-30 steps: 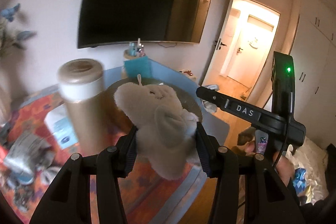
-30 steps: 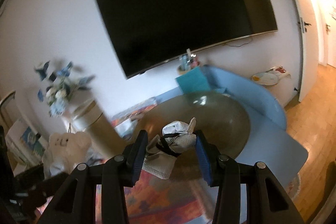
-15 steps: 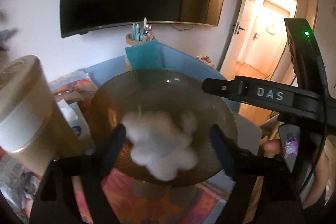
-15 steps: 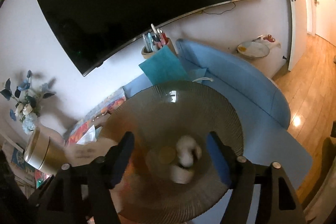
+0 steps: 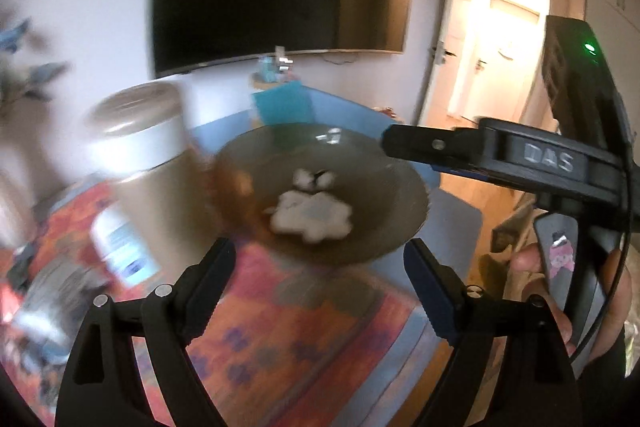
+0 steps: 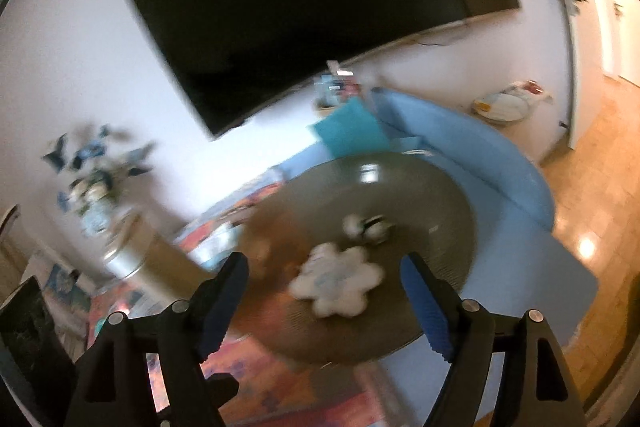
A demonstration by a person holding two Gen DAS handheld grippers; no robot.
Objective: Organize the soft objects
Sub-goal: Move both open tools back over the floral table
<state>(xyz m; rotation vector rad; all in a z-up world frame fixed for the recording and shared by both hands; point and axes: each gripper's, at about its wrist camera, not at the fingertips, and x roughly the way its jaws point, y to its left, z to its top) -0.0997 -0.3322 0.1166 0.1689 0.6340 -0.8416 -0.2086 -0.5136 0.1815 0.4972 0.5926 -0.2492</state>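
With both soft toys, the white plush and the smaller one, lying in the bowl, the left gripper and right gripper, their jaws having just opened and now empty, likely need another soft item.

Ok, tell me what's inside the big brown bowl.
The brown bowl holds a white plush toy and, behind it, a smaller white soft toy with dark markings. Anything beneath the plush is covered.

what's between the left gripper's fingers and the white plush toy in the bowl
In the left wrist view, only the bowl's near rim and the bright patterned cloth lie between the left gripper and the white plush toy.
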